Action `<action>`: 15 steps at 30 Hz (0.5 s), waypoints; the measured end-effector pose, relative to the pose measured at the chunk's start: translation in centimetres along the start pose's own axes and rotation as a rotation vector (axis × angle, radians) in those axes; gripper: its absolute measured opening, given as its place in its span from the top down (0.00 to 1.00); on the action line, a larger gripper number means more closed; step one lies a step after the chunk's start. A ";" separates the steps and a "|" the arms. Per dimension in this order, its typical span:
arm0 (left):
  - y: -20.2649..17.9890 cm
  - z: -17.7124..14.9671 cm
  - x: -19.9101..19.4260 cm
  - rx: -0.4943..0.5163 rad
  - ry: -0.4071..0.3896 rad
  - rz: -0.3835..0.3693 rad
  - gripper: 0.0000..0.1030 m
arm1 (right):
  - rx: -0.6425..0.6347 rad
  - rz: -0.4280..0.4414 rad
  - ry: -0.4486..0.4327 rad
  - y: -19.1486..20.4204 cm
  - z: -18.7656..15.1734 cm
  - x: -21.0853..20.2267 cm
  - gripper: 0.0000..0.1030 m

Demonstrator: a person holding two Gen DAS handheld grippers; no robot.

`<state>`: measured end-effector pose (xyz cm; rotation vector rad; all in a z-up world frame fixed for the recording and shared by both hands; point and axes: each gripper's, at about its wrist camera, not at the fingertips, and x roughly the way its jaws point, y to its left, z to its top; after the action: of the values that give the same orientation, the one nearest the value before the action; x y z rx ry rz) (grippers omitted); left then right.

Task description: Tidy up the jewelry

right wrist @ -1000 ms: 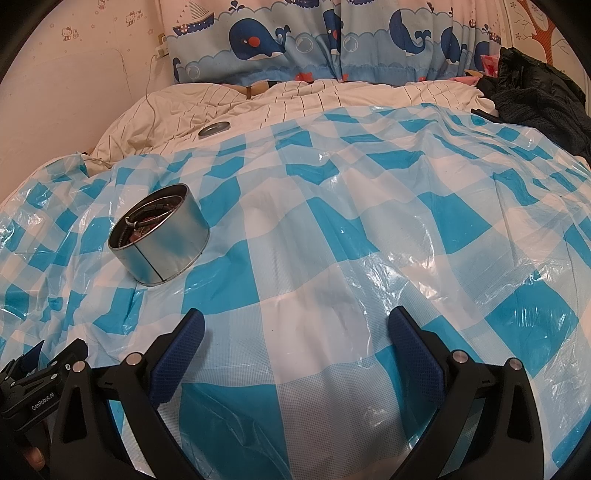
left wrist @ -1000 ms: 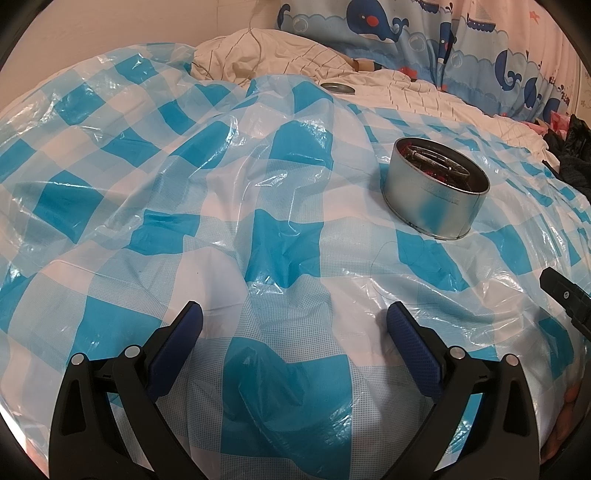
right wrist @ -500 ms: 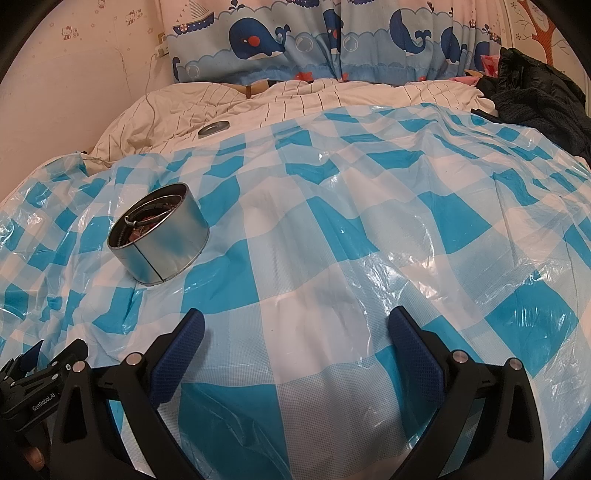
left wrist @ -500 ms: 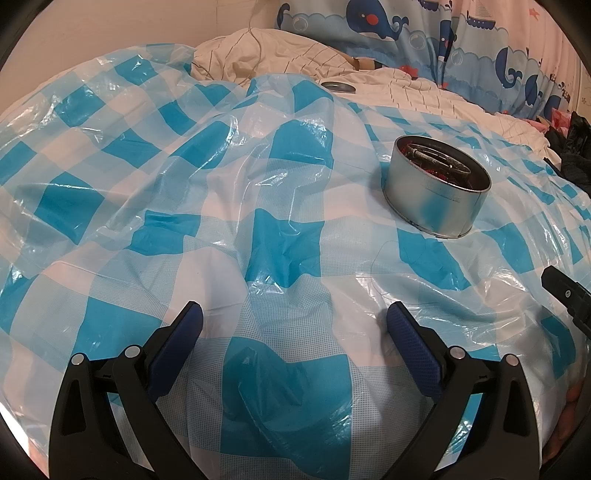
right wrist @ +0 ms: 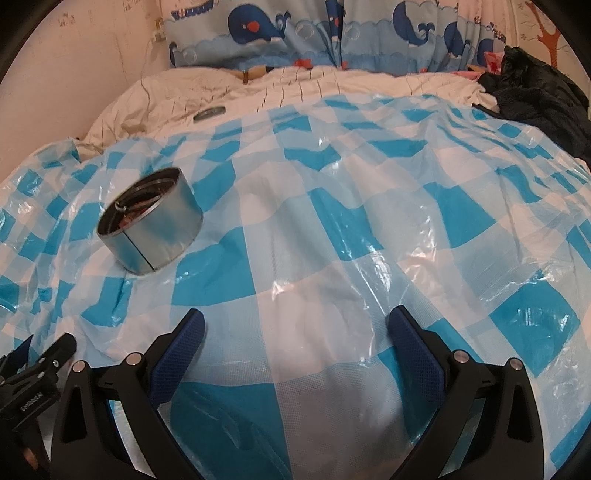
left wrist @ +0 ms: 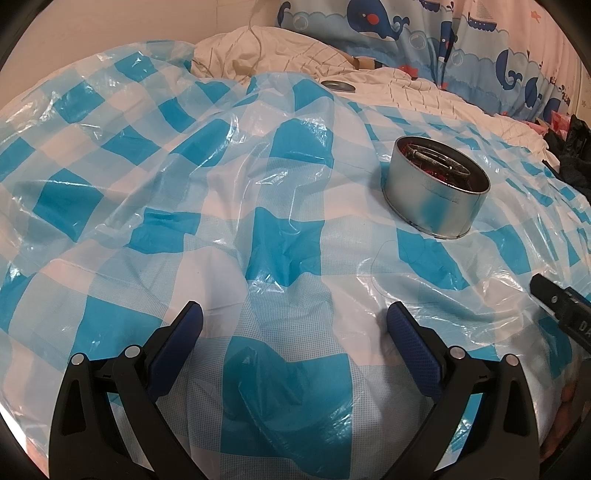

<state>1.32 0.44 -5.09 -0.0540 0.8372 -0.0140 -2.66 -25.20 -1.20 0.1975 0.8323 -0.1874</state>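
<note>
L wrist view: round metal tin is sitting upright on blue/white checked plastic sheet, ahead and to the right of L gripper. Tin is lidless, short and wide, bare silver wall with a seam line, axis vertical, open mouth facing up. Jewelry is lying inside: metallic bangle-type rings plus red bits, rings lying roughly flat across the mouth; finer detail too small to tell. No label readable on tin. L gripper jaws are standing wide apart, nothing between them, hovering over sheet. Part of R gripper body is showing at right edge w/ white letters, unreadable. A flat round metal disc is resting on cream bedding beyond sheet edge, well apart from tin. Whale-print fabric is hanging at back.

R wrist view: tin is sitting far left of R gripper, looking tilted in this fisheye view, seam facing camera. R jaws are gaping wide, empty. L gripper body at lower left is carrying small white print, illegible. Dark clothing is piled at upper right.
</note>
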 end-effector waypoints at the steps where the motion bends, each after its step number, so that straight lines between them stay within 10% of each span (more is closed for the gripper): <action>1: -0.1 0.2 0.0 0.001 0.002 -0.001 0.08 | 0.001 0.002 0.004 0.1 0.0 0.1 0.06; 10: 1.5 1.4 -1.1 -0.022 0.062 -0.099 0.08 | -0.018 0.136 0.043 1.2 2.5 -0.7 0.06; 15: 1.7 3.5 -3.3 0.055 -0.038 -0.099 0.08 | -0.147 0.150 0.057 2.8 4.9 -0.3 0.06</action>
<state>1.70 2.44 -0.36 -0.0435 0.7946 -0.1290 1.29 -23.65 2.48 0.1266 0.8803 0.0205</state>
